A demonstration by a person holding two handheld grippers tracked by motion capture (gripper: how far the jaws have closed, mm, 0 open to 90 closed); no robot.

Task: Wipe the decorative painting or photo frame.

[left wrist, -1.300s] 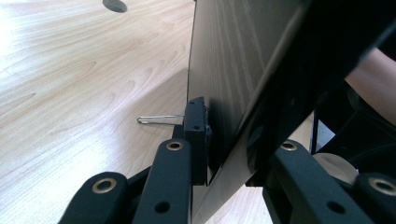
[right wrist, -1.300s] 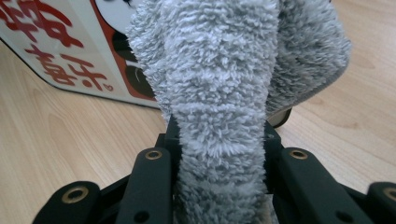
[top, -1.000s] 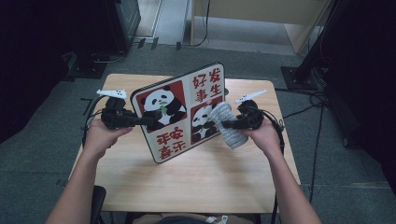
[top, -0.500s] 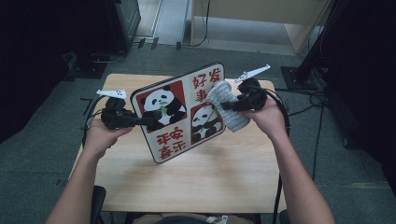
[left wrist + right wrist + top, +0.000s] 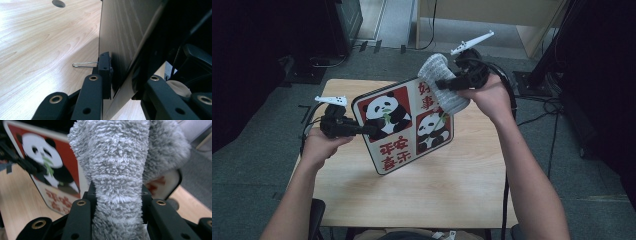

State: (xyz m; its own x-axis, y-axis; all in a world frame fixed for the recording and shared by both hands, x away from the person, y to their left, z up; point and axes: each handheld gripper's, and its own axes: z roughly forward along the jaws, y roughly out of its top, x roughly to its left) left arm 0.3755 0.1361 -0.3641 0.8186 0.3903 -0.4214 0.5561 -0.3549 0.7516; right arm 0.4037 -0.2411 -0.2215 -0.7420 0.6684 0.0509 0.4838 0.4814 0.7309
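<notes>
The left gripper (image 5: 343,126) has its jaws clamped on the left edge of the panda board (image 5: 404,127), which stands tilted with its lower corner near the bench (image 5: 462,180). In the left gripper view, the board's wood-grain back (image 5: 120,32) rises just past the jaws. The right gripper (image 5: 462,80) has its jaws clamped on a fluffy grey cloth (image 5: 117,170), pressed against the board's upper right corner.

Panda board (image 5: 404,127) tilted above the tabletop (image 5: 422,190); left tool (image 5: 362,130) at its left edge, cloth (image 5: 443,85) over its top right corner.
</notes>
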